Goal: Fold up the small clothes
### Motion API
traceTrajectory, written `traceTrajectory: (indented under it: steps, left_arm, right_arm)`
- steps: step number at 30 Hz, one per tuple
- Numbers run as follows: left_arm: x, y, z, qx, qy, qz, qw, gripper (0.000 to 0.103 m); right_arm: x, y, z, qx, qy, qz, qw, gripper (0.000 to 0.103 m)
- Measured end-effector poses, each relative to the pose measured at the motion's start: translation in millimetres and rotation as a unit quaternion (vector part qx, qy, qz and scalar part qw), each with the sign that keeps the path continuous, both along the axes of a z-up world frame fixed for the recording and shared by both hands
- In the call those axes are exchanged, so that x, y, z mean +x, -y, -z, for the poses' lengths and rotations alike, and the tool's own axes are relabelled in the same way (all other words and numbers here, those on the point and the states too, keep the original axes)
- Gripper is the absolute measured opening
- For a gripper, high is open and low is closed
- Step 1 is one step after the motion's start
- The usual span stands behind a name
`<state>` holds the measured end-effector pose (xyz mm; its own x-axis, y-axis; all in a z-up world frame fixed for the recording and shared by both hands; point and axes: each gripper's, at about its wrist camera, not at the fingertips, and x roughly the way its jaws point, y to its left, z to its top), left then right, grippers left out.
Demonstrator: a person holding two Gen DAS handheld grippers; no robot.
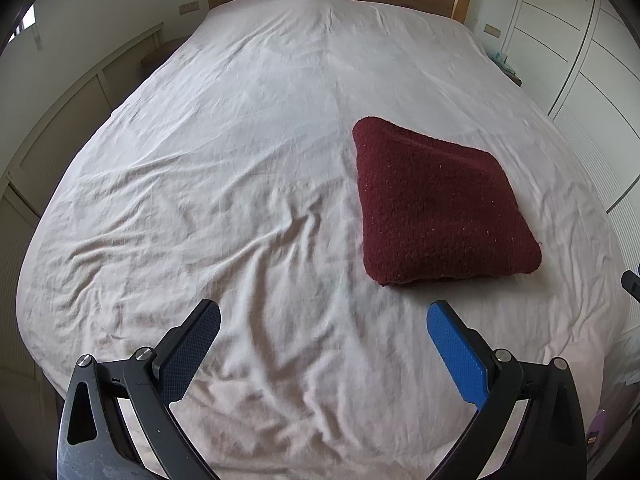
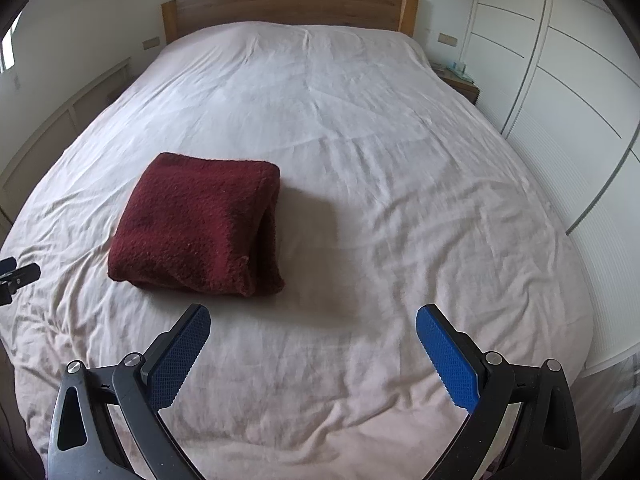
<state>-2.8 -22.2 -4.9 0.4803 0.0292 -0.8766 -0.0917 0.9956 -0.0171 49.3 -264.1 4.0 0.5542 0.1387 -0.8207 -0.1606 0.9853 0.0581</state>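
A dark red knitted garment [image 1: 436, 204] lies folded into a thick square on the pale sheet. In the left wrist view it sits ahead and to the right of my left gripper [image 1: 324, 314], which is open and empty, short of the garment's near edge. In the right wrist view the same folded garment [image 2: 196, 224] lies ahead and to the left of my right gripper [image 2: 313, 316], also open with nothing between its blue pads. Neither gripper touches the cloth. The tip of the left gripper [image 2: 18, 274] shows at the far left edge of the right wrist view.
A wide bed with a wrinkled pale sheet [image 1: 224, 184] fills both views, with a wooden headboard [image 2: 288, 4] at the far end. White wardrobe doors [image 2: 560, 92] stand along the right, with a small bedside table [image 2: 460, 80] next to them. Low panelling [image 1: 68, 120] runs along the left.
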Motion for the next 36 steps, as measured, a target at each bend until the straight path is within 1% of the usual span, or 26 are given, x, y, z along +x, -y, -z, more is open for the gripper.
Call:
traceTrajectory:
  steps: [23, 36]
  left_arm:
    - [-2.6, 3.5, 3.5, 0.005, -0.011, 0.009, 0.9999, 0.102]
    - [-1.8, 2.4, 4.2, 0.010, -0.018, 0.021, 0.9996, 0.102]
  right_arm:
    - [-0.4, -0.5, 0.8, -0.002, -0.004, -0.002, 1.000, 0.103]
    - [-1.1, -0.9, 4.4, -0.005, -0.008, -0.020, 1.000, 0.103]
